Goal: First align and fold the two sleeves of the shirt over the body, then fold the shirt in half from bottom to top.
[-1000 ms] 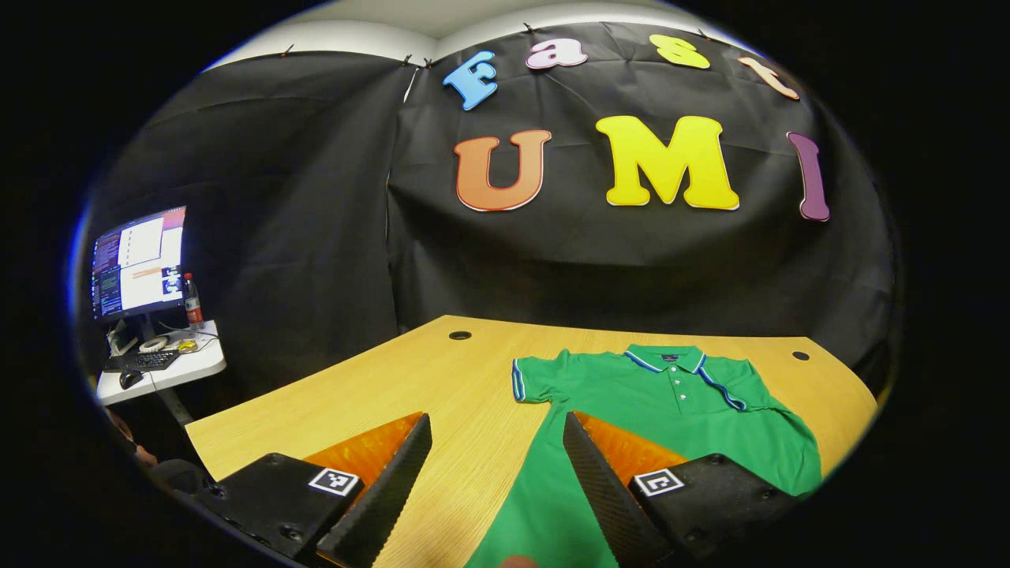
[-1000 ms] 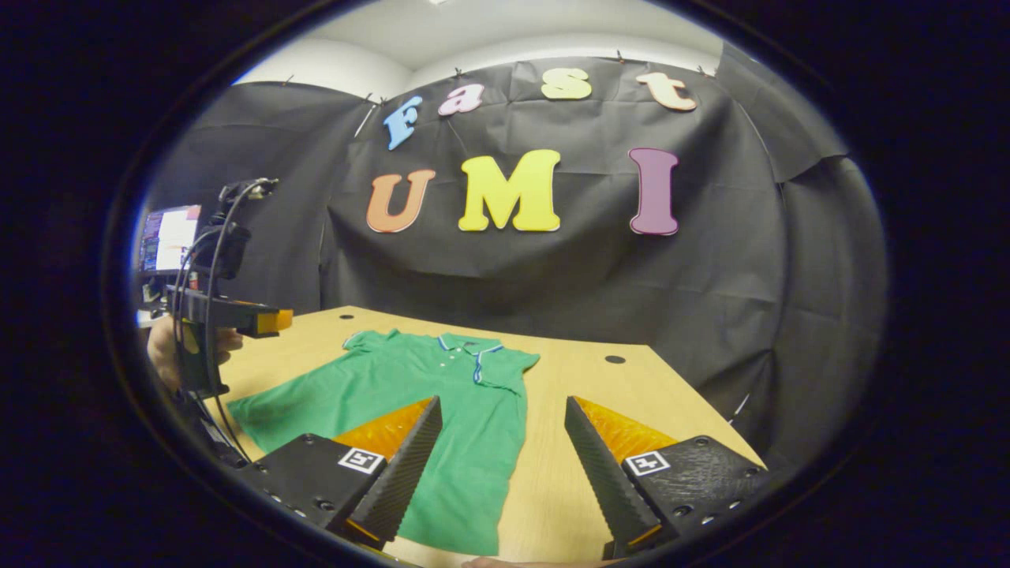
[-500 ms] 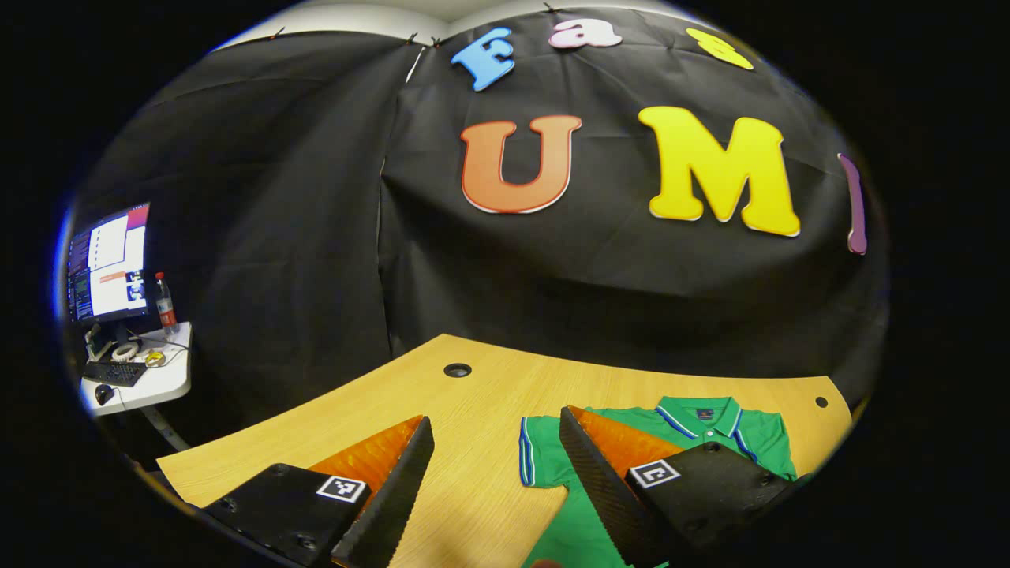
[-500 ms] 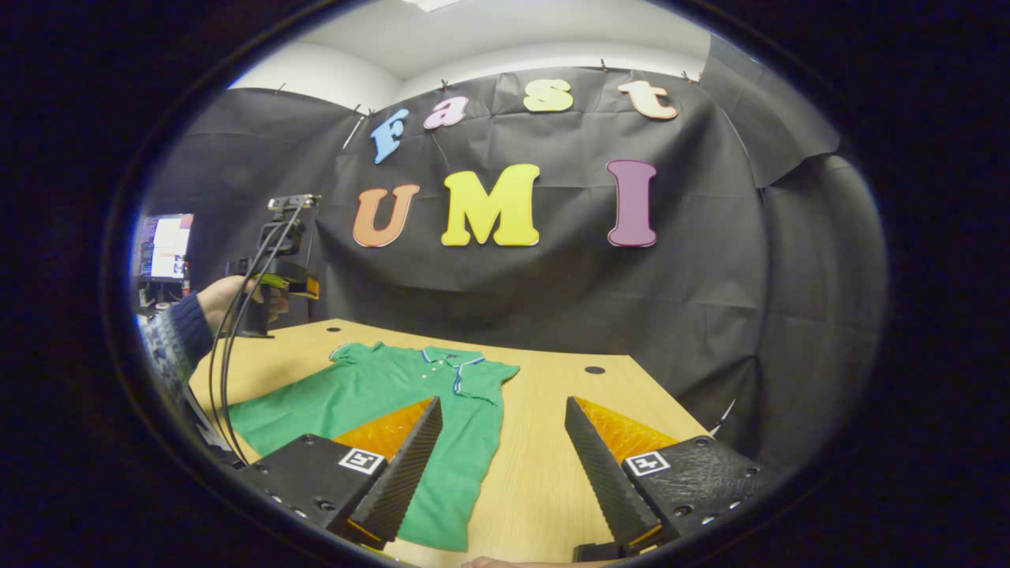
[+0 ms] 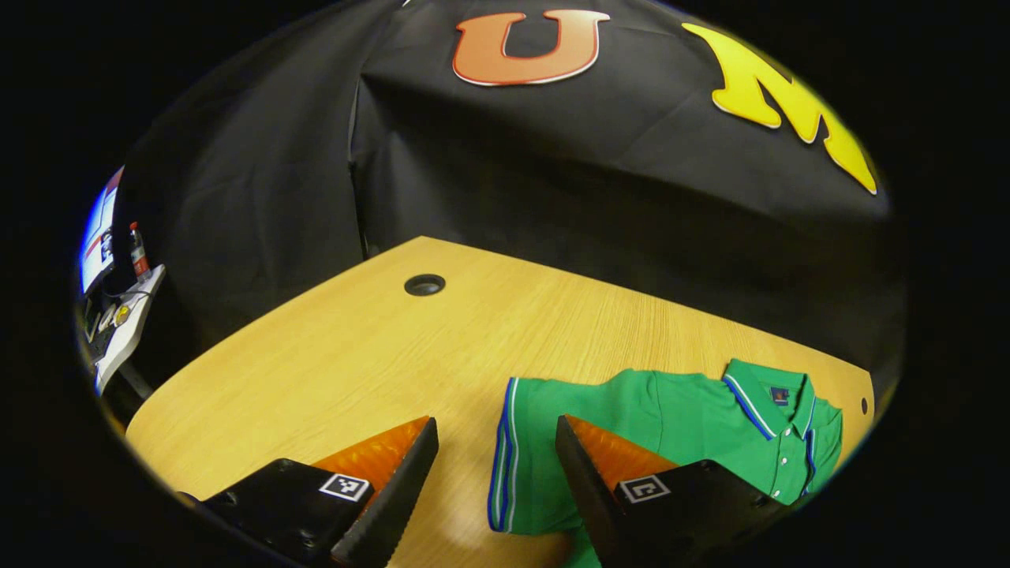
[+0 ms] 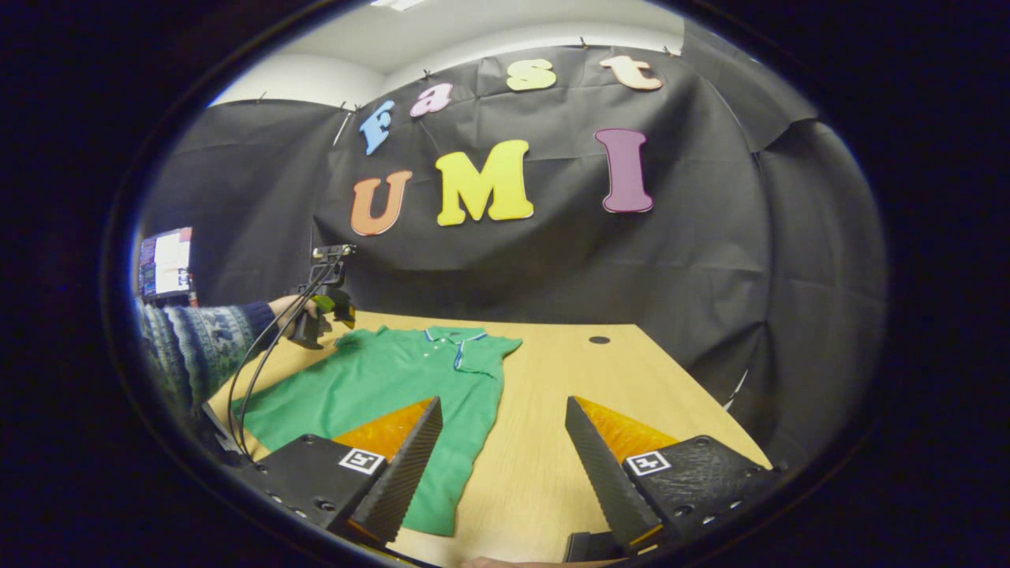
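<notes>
A green polo shirt (image 6: 379, 379) with blue-and-white trim lies flat, face up, on the wooden table (image 6: 631, 379), collar toward the wall. In the left gripper view its left sleeve (image 5: 529, 457) spreads out to the side, and the striped cuff lies just beyond and between my fingers. My left gripper (image 5: 495, 424) is open, low over that cuff, holding nothing. The right gripper view shows the left gripper (image 6: 341, 315) farther off, at the shirt's far left shoulder, held by a hand in a patterned sleeve (image 6: 205, 347). My right gripper (image 6: 503, 402) hangs open over the shirt's lower right edge.
Bare table (image 5: 355, 355) stretches to the left of the sleeve, with a round cable hole (image 5: 424, 285) near its back edge; another hole (image 6: 599, 340) sits at the back right. A side desk (image 5: 118, 331) with a monitor (image 6: 166, 260) and a bottle (image 5: 139, 248) stands far left.
My left gripper has travelled forward and dropped toward the left sleeve, which now lies close at its fingertips. The right gripper has hardly shifted. Both stay open.
</notes>
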Demonstrator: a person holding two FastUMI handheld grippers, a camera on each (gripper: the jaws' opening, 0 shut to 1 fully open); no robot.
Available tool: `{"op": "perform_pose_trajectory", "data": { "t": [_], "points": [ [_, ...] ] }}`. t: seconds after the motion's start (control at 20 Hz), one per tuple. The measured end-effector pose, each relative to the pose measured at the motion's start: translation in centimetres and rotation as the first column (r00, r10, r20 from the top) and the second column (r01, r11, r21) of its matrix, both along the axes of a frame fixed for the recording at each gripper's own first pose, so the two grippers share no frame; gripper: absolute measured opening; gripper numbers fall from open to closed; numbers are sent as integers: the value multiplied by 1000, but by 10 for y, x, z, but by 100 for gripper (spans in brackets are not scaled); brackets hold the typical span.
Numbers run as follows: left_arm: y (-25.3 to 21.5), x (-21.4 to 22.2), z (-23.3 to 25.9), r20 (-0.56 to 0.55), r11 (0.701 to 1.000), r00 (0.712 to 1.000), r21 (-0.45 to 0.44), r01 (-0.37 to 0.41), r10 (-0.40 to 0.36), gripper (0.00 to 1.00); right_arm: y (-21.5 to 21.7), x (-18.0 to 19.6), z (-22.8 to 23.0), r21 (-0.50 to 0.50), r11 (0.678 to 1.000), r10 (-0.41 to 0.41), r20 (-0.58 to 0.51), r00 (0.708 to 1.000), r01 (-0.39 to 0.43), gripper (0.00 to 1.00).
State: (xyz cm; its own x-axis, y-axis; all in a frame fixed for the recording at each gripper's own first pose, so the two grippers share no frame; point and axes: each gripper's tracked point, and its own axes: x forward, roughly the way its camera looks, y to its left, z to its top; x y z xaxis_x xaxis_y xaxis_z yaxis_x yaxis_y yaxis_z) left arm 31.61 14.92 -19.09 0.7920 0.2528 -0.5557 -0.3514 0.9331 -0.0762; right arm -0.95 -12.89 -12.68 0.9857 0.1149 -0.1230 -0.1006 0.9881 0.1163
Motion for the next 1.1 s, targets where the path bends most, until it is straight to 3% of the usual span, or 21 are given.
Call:
{"op": "perform_pose_trajectory", "data": {
  "t": [0.1,0.2,0.3,0.35,0.4,0.5,0.75,1.05,1.1],
  "points": [
    [-13,7,-15,-17,999,999,-31,44,-44,93,3,4,-5,8,1000,11,-13,1000,-10,95],
    [-7,10,-21,-23,998,998,-5,55,-55,69,5,11,-12,12,1000,21,-32,999,-21,95],
    [2,11,-16,-32,998,997,25,65,-64,68,7,16,-19,14,1000,29,-53,998,-28,95],
    [4,13,-17,-37,997,997,31,69,-68,49,8,18,-23,16,999,30,-66,997,-29,95],
    [2,17,-18,-23,997,997,16,74,-74,22,8,20,-27,22,999,33,-80,996,-32,95],
    [1,18,-18,-28,997,997,-3,72,-72,11,10,21,-31,37,999,38,-99,994,-34,95],
    [-20,21,13,-27,988,993,102,116,-113,7,9,18,-28,16,999,29,-80,996,-28,95],
    [-93,26,41,-77,947,967,195,255,-244,9,11,10,-30,14,1000,15,-95,995,-14,96],
    [-107,28,44,-77,941,962,199,273,-263,11,10,10,-30,9,1000,8,-93,996,-7,92]
  ]
}}
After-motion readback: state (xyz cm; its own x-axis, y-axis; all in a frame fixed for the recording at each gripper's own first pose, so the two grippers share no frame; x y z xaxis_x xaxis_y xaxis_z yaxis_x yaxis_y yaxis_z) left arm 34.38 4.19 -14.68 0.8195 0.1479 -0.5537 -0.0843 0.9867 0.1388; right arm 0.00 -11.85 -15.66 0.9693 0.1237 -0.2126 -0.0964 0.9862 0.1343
